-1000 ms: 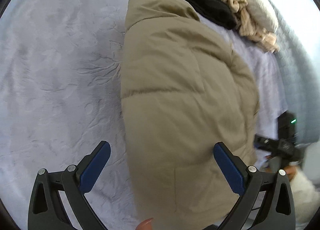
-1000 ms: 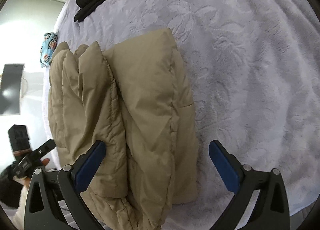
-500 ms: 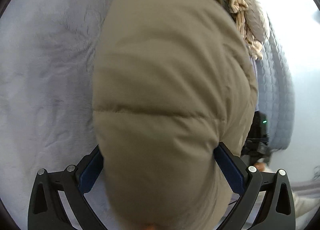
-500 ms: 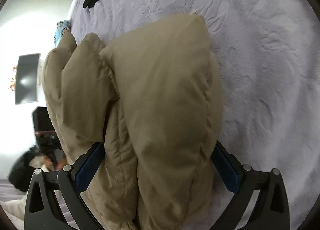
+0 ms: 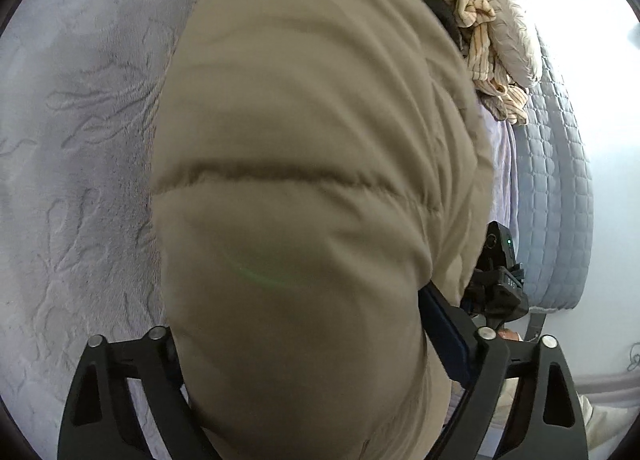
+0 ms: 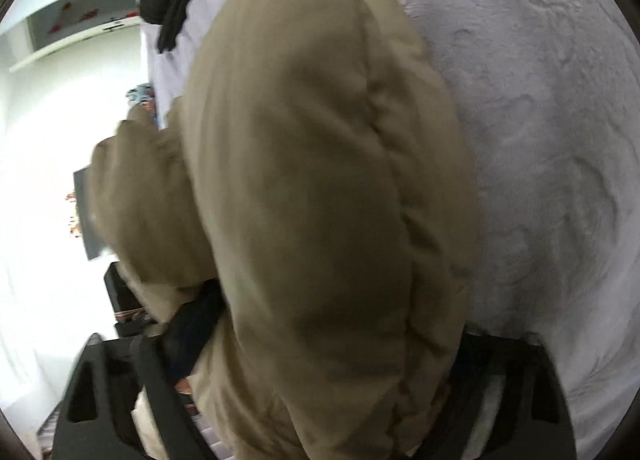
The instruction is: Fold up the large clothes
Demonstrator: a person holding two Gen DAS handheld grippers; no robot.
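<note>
Closing both grippers, left (image 5: 304, 344) and right (image 6: 320, 348), I now squeeze the coat (image 5: 312, 163) that lay untouched on the bed (image 5: 80, 139). Pads look pressed in, so I can lift.

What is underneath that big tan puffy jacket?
The tan puffy jacket lies on a pale lilac embossed bedspread, which shows all around it. Whatever sits directly beneath the jacket is covered and cannot be seen.
</note>
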